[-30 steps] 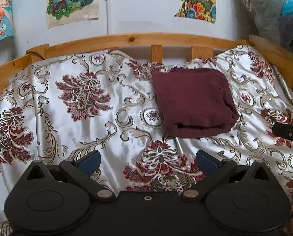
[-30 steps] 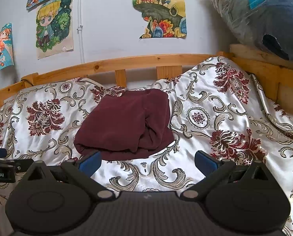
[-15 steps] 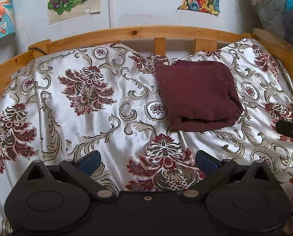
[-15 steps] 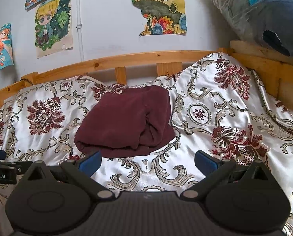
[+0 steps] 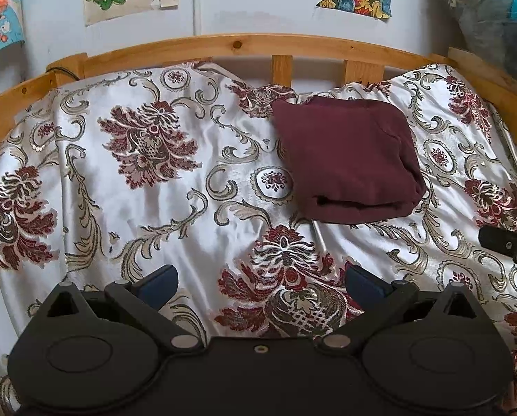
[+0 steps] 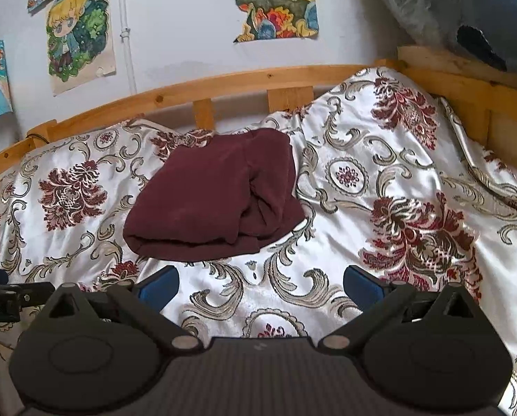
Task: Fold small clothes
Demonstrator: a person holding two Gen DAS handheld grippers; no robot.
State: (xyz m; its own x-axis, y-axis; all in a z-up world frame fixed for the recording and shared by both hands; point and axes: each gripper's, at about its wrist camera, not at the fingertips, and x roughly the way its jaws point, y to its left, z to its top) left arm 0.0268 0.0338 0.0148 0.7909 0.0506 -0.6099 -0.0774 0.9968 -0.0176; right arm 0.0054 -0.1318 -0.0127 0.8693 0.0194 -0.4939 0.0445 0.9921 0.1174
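Where floral satin bedspread (image 5: 161, 208) bunches near wooden bed rail (image 5: 237, 43), maroon garment (image 5: 345, 159) lies folded in thick rectangular bundle, layered open edge facing cameras. Left gripper (image 5: 260, 282) apart from it, fingers spread wide, grasping nothing. Right gripper (image 6: 261, 282) likewise spread, empty, just short of garment's near edge. Cartoon posters (image 6: 79, 31) on wall behind.

Floral satin bedspread (image 5: 154, 190), wooden bed rail (image 5: 237, 43), wall posters (image 6: 81, 31).
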